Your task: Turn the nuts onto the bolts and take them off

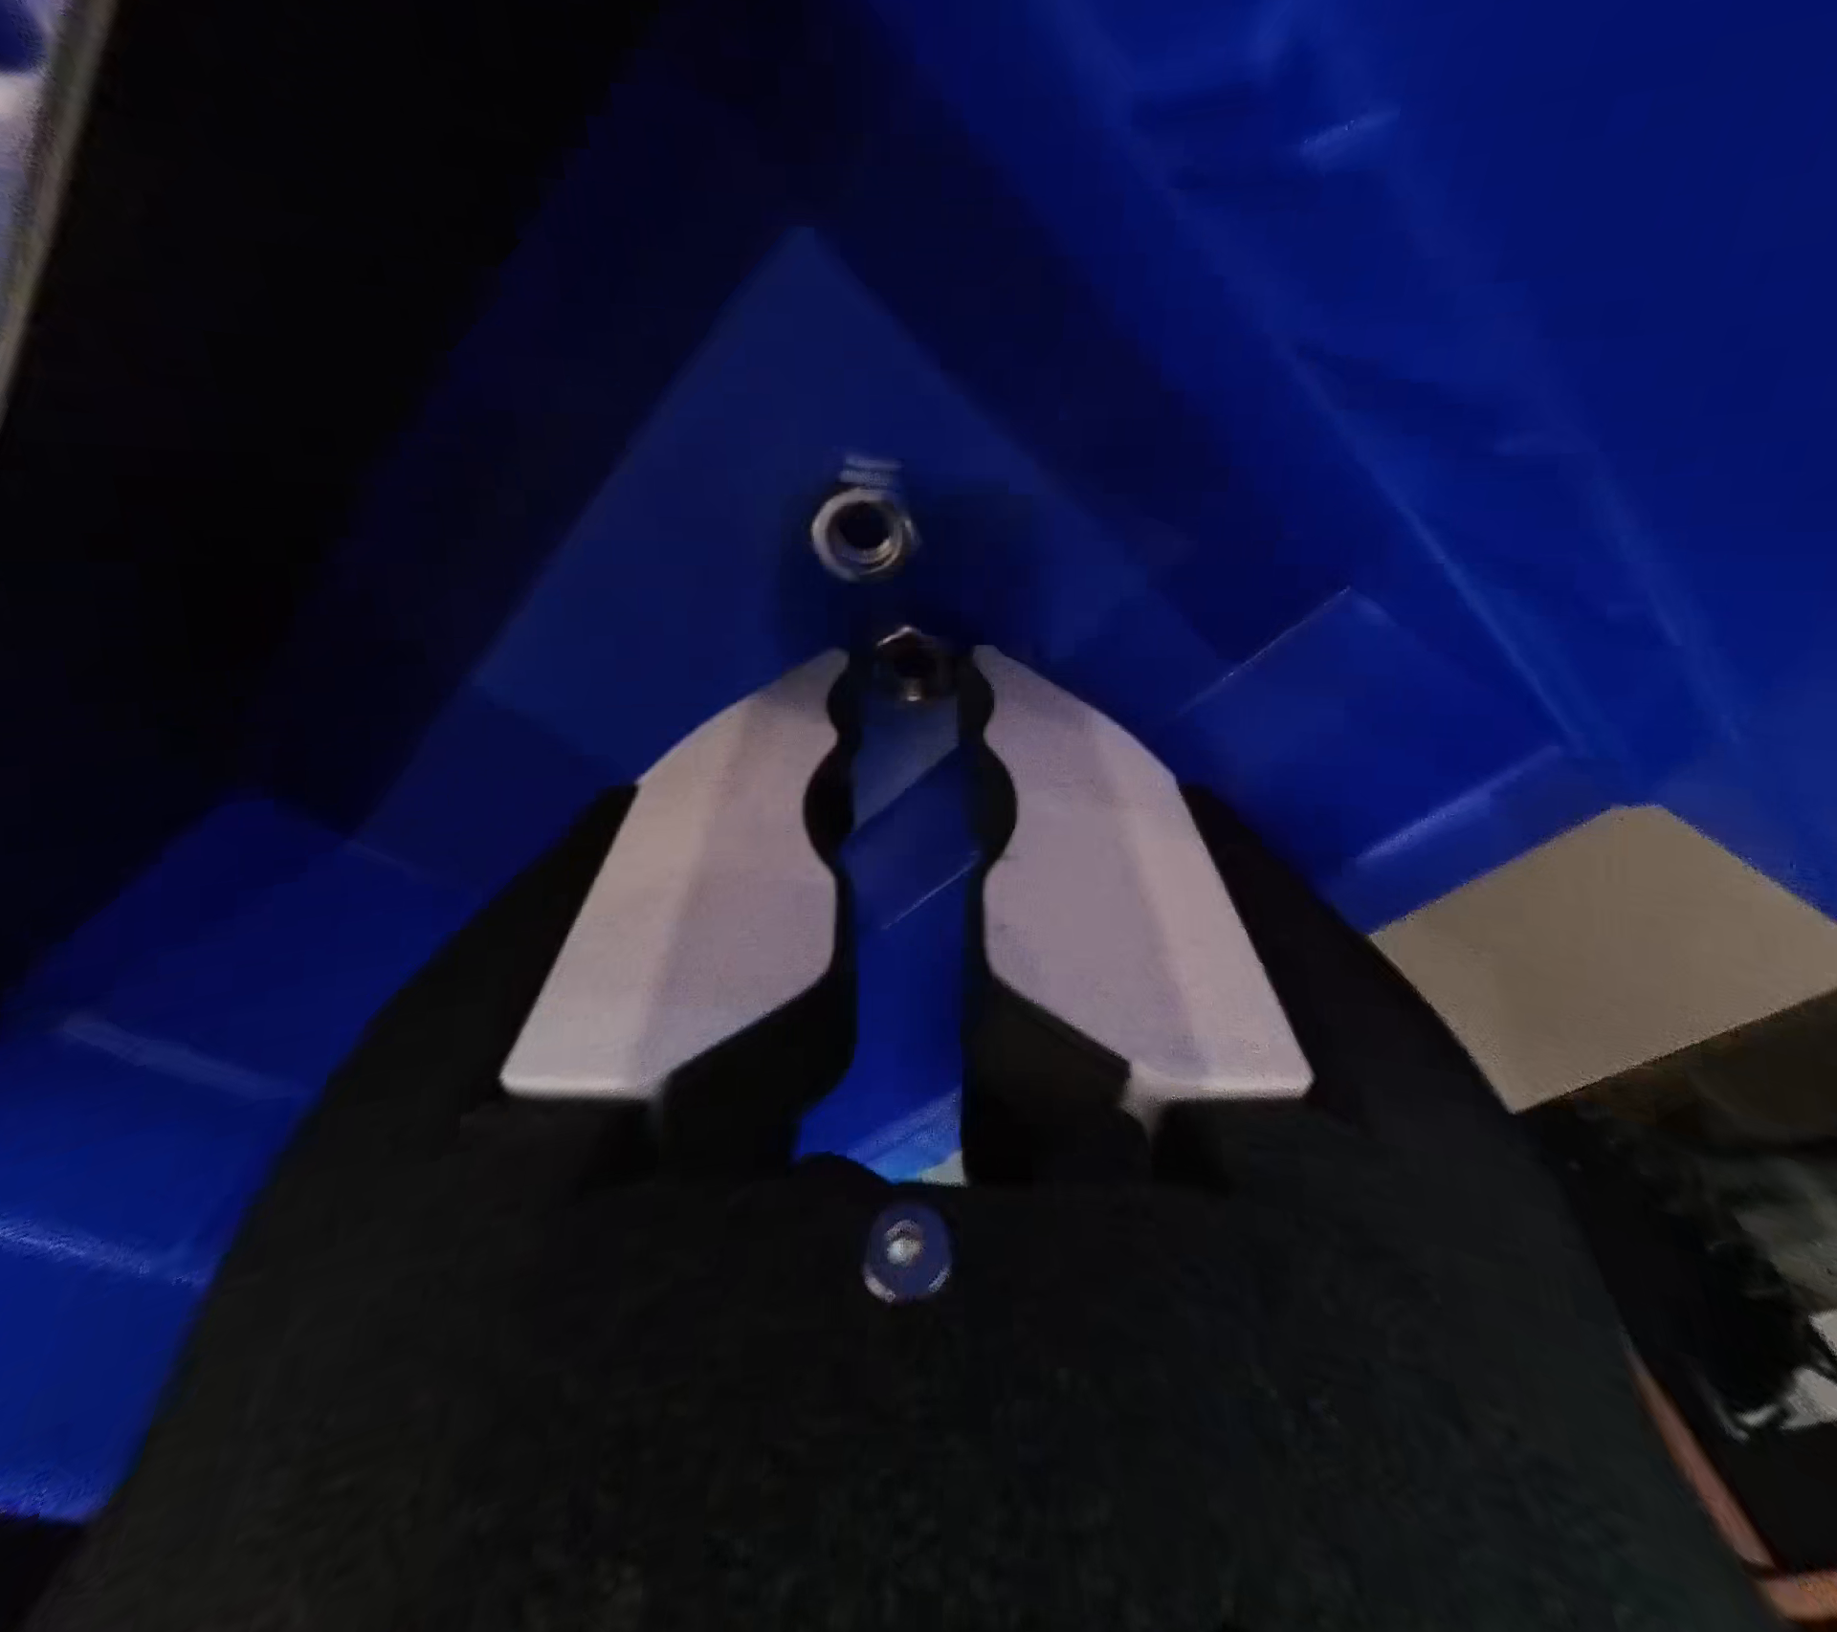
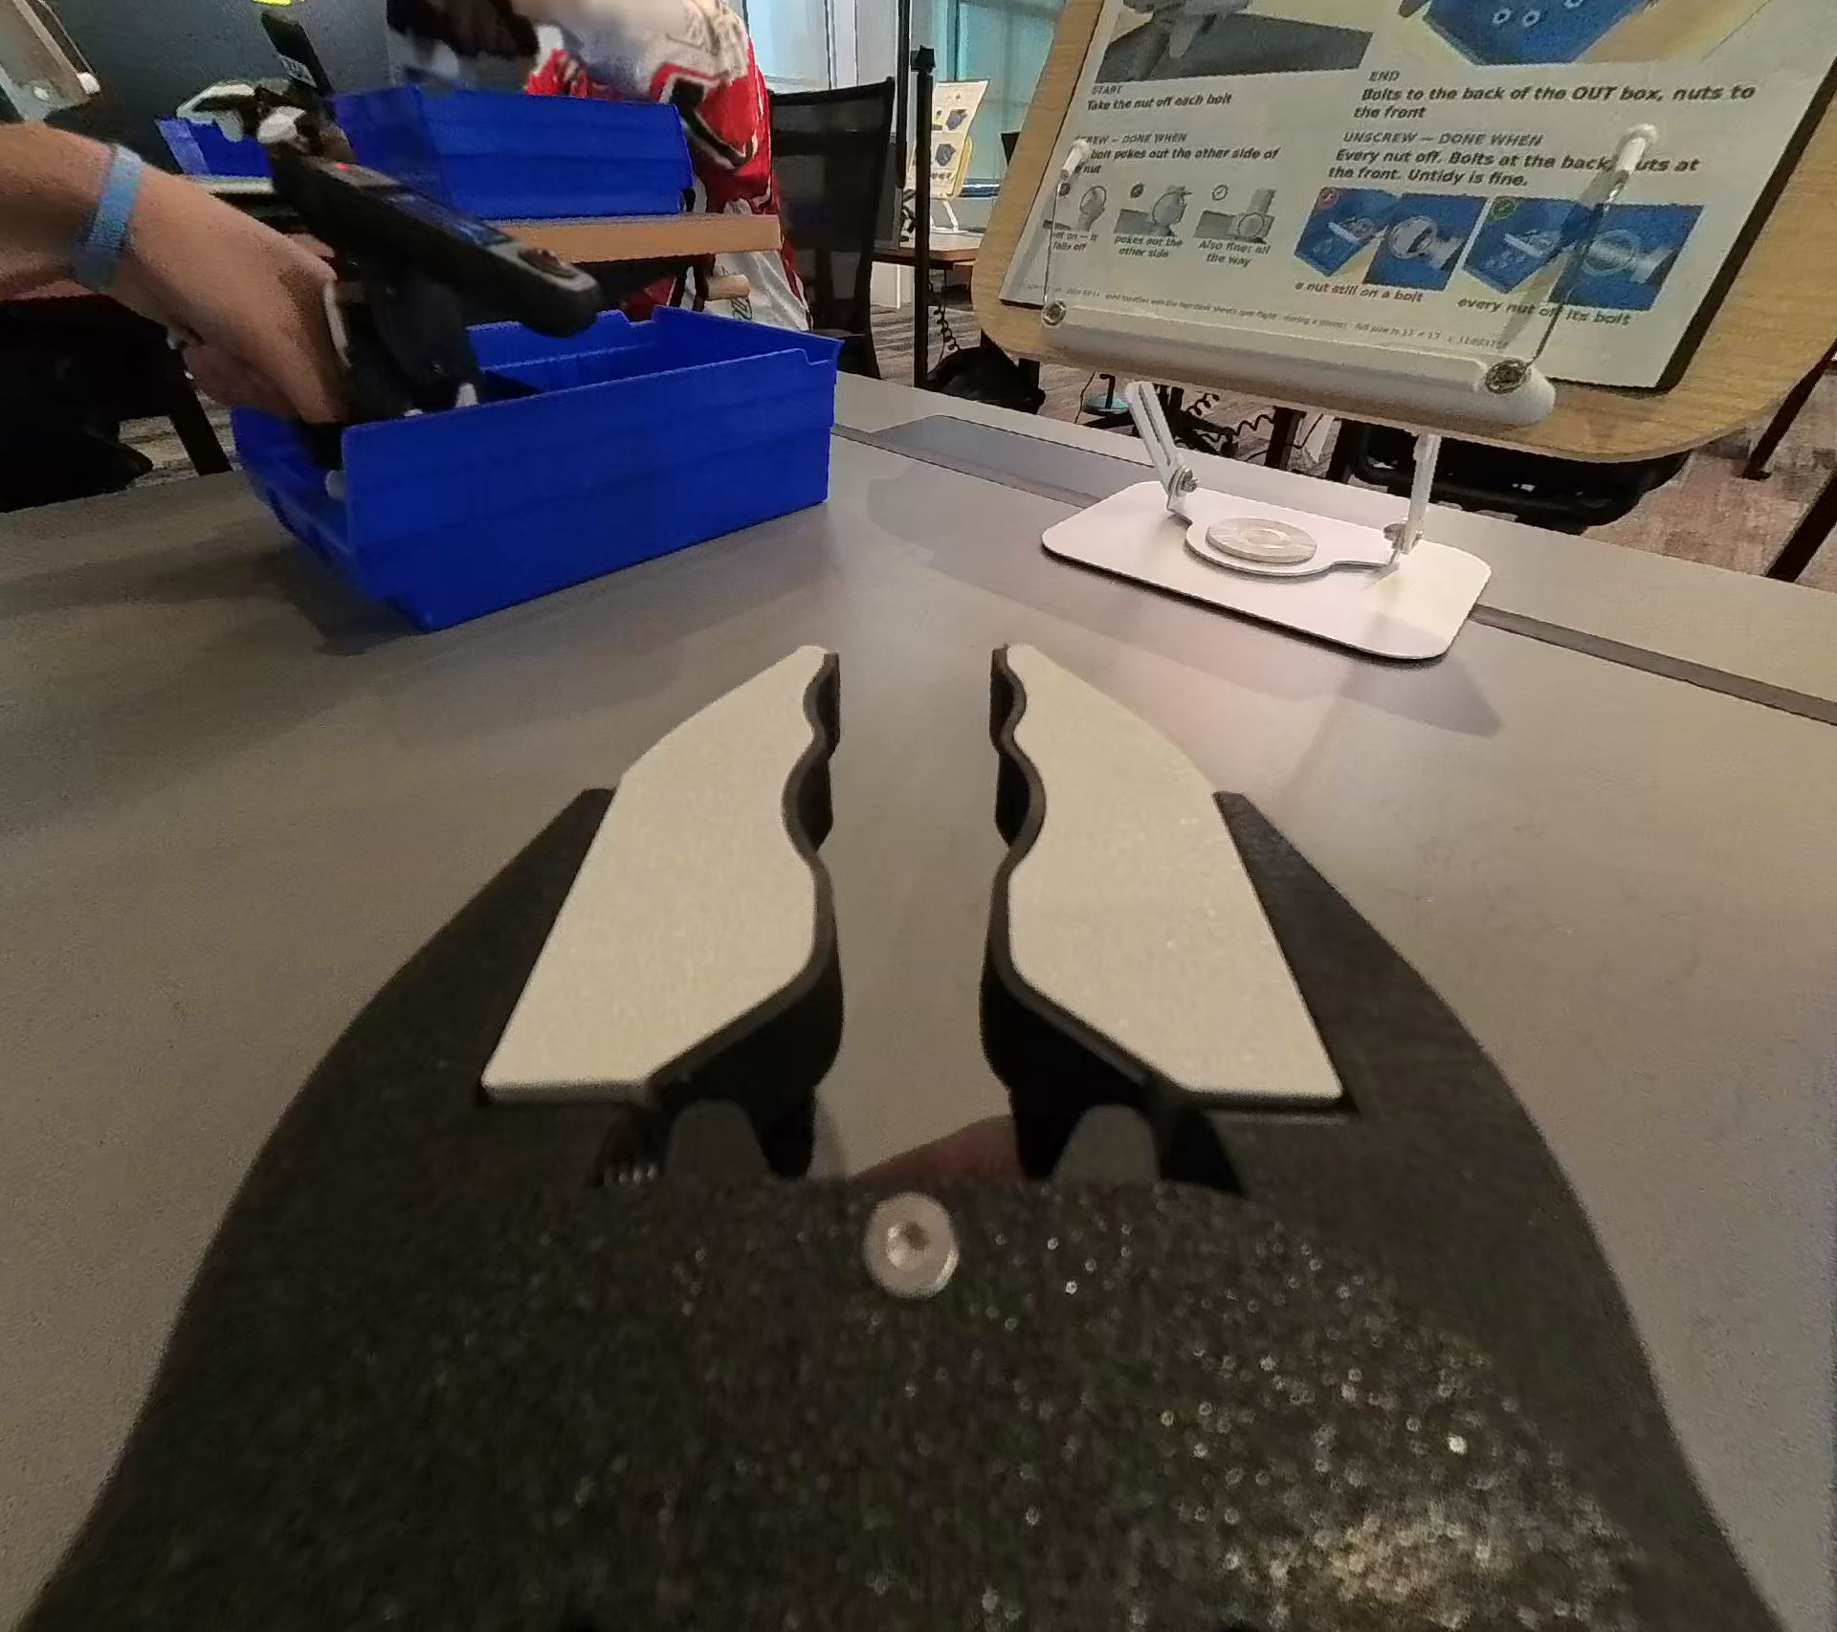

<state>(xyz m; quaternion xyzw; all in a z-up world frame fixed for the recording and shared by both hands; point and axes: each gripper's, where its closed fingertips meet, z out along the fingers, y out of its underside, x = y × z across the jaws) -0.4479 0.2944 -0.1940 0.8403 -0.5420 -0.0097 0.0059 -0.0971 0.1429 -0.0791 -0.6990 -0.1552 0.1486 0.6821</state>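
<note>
Behind my rig sits an open office with tall windows, and under it a wide grey tabletop, bare in front of me. On it, largest to smallest: two blue plastic parts bins, a wooden-backed instruction sheet on a white folding stand, then the hardware.

I count one near blue plastic bin on the table and a second blue bin on a farther desk behind it. My left gripper is reaching down into the near one, held by a hand with a blue wristband.

Inside that bin I can see two small steel hex nuts and no bolts. One nut lies flat on the bin floor, well clear of the walls, threaded hole facing up. The other nut sits right between my left fingertips; the jaws are narrowed around it, but blur keeps me from telling whether they are actually pinching it.

I judge these nuts light, rigid and slick, so they could squirt out of a loose grip. I'd take one across two opposite flats, near the fingertips, squarely.

My right gripper hovers low above the bare table, jaws parted and holding nothing.
</note>
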